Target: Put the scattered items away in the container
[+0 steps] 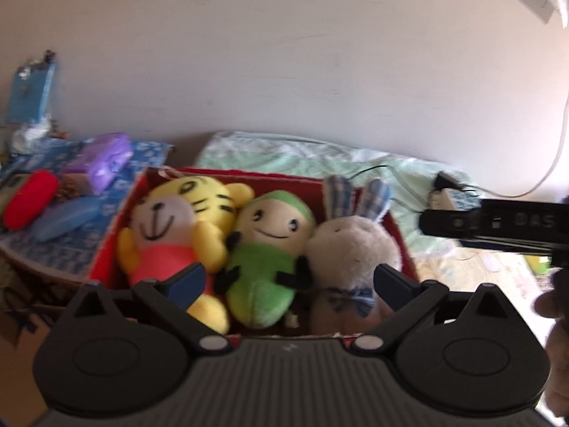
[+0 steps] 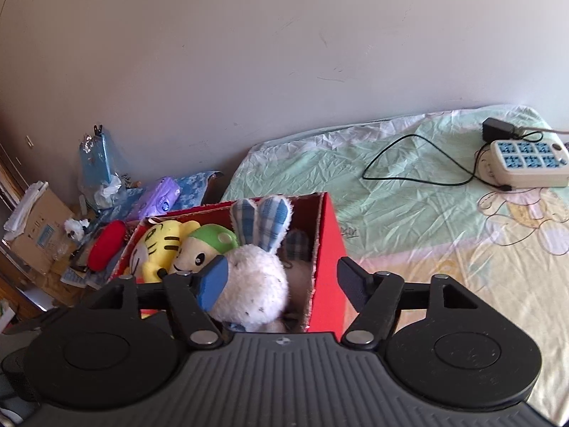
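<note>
A red cardboard box (image 1: 106,249) stands on the bed and holds three plush toys side by side: a yellow tiger (image 1: 177,220), a green doll (image 1: 266,249) and a white rabbit with checked ears (image 1: 352,245). My left gripper (image 1: 290,281) is open and empty, just above the box's near edge. In the right wrist view the box (image 2: 329,259) shows with the tiger (image 2: 160,245), the green doll (image 2: 202,249) and the rabbit (image 2: 252,284) inside. My right gripper (image 2: 284,284) is open and empty over the box's right wall. It also shows at the right of the left wrist view (image 1: 498,227).
The bed sheet (image 2: 409,213) stretches to the right, with a power strip (image 2: 526,163) and a black cable (image 2: 419,163) on it. To the left lies clutter: a red case (image 2: 106,245), a purple tissue pack (image 2: 160,199), a cardboard carton (image 2: 39,235). The wall is behind.
</note>
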